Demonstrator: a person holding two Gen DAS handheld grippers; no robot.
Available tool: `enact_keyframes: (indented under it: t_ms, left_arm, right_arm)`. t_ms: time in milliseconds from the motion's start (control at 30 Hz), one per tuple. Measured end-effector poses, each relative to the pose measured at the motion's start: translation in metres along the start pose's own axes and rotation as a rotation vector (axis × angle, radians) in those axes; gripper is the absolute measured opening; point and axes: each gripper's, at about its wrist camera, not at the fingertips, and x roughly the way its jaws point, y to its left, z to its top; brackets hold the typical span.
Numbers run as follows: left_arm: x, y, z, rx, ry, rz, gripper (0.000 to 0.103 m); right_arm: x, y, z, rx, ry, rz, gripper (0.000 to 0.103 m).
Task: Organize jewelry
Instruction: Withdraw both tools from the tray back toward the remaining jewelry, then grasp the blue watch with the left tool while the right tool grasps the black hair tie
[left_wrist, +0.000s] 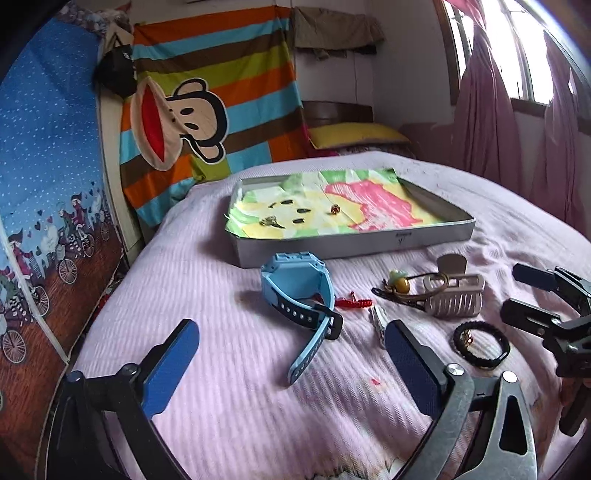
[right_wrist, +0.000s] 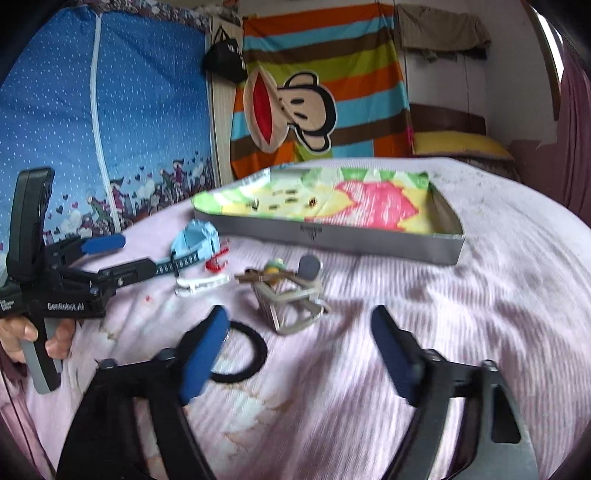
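Metal tray (left_wrist: 354, 242), shallow and rectangular, sits on the ribbed pink bedspread (left_wrist: 221, 369), lined with crinkled pink-yellow-green paper; a few small dark trinkets (left_wrist: 334, 209) lie on the lining (too small to identify). In front, loose on the cloth: blue plastic watch (left_wrist: 295, 288) on its side, red cord piece (left_wrist: 352, 302), beige ribbed hair claw (left_wrist: 456, 295), black elastic hair tie (left_wrist: 482, 343). Left gripper (left_wrist: 291, 363) spread wide, empty, just before the watch. Right gripper (right_wrist: 299, 354) likewise wide, empty, over the hair tie's edge.
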Motion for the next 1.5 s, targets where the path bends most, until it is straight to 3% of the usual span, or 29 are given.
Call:
enact_keyframes:
  t_ms: [167,400,600,733,867,1133,1500]
  left_arm:
    - [0.015,-0.002,-0.002,0.015,0.057,-0.005,0.078]
    - [0.024,-0.004,-0.003,0.020,0.074,-0.007,0.069]
    - [0.027,-0.001,-0.004,-0.002,0.075,-0.013,0.052]
    - [0.027,-0.004,-0.006,0.009,0.073,-0.015,0.034]
    - [0.027,-0.009,-0.008,0.026,0.070,-0.014,0.014]
    - [0.001,-0.014,-0.008,0.025,-0.037,-0.016,0.010]
    - [-0.024,-0.025,-0.006,0.015,-0.092,-0.011,0.010]
  right_arm:
    - [0.012,-0.002,-0.009,0.006,0.053,0.028,0.049]
    - [0.018,0.006,-0.012,-0.020,0.077,0.071,0.031]
    - [0.024,0.011,-0.014,-0.024,0.111,0.122,0.020]
    - [0.028,0.006,-0.019,0.011,0.125,0.168,0.018]
    - [0.026,0.003,-0.022,0.030,0.118,0.191,0.009]
    - [0.014,0.004,-0.020,0.010,0.047,0.164,0.006]
    - [-0.005,0.003,-0.009,0.007,-0.044,0.153,0.005]
